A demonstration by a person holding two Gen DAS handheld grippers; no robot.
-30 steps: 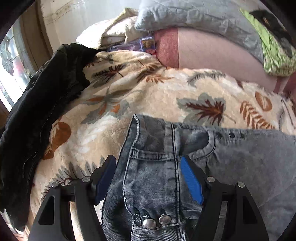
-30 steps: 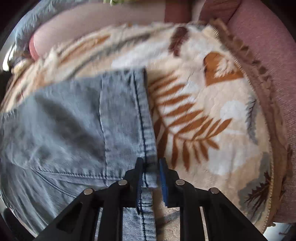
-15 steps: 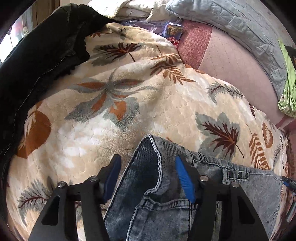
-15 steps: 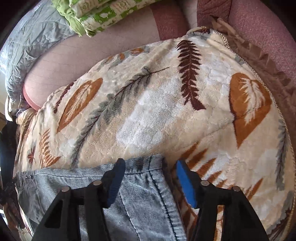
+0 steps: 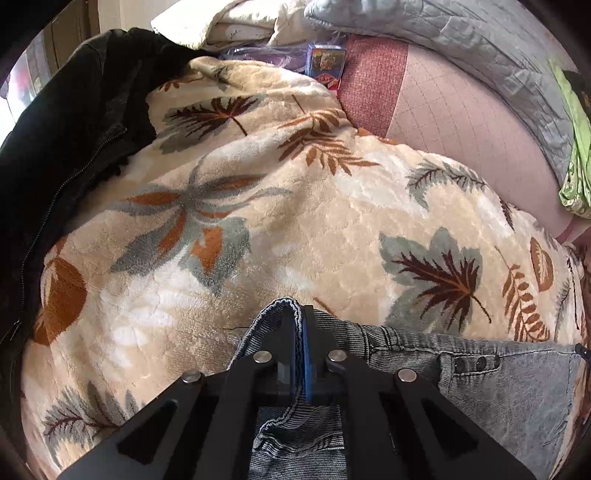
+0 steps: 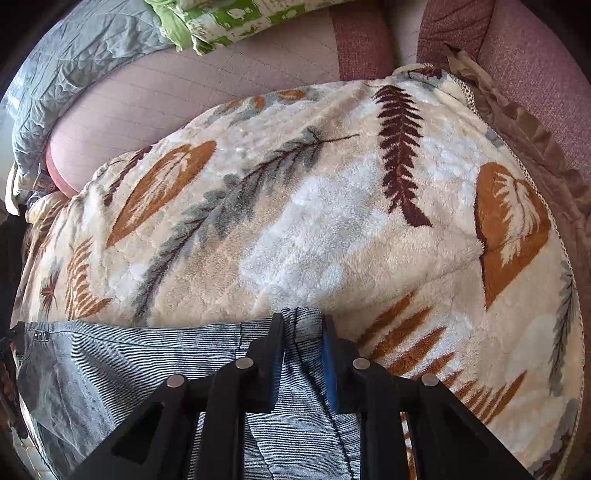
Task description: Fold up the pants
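Both corners gripped, fold about to start. Left tongs [image 5: 298,328] clamp the jeans [image 5: 498,373] at lower centre; right tongs [image 6: 303,332] pinch a hem. Next: carry both across the blanket [image 5: 314,236].

Daylit sofa corner, heaped with soft things.
Cream leaf-print blanket [image 5: 280,229] over pink quilted cushion [image 5: 461,129]; grey quilt [image 6: 74,62], green-patterned cloth [image 6: 236,18], black zip jacket [image 5: 66,140] piled around edges.

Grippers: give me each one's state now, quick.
Left gripper: shut on the jeans at a folded edge.
Right gripper: closing around the jeans' hem, small gap left.
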